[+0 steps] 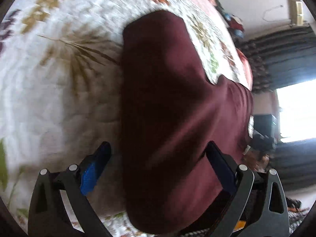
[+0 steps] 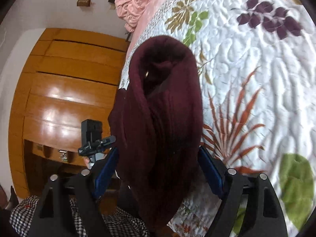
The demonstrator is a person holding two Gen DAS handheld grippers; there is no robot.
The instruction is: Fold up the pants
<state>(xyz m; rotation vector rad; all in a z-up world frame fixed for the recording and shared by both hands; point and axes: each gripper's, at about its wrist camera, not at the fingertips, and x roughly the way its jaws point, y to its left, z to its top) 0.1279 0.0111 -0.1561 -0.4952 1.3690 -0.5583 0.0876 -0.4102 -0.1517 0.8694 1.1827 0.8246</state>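
The maroon pants (image 1: 162, 79) lie folded into a long thick bundle on the floral quilted bed (image 1: 59, 79), near its edge. My left gripper (image 1: 158, 144) is open wide astride the bundle's near end. Its blue left pad (image 1: 88, 177) stands clear of the cloth, and the right finger (image 1: 219, 164) rests against the fabric. In the right wrist view the pants (image 2: 164, 98) show a rolled, layered end. My right gripper (image 2: 158, 149) is open around the bundle, whose cloth nearly fills the gap between its fingers.
A wooden wardrobe (image 2: 65, 98) stands beside the bed, with a black device (image 2: 92, 138) in front of it. A pink blanket (image 2: 134, 4) is heaped at the bed's far end. Dark curtains (image 1: 286, 49) and a bright window (image 1: 296, 108) are beyond the bed. Checkered cloth (image 2: 23, 213) shows low in view.
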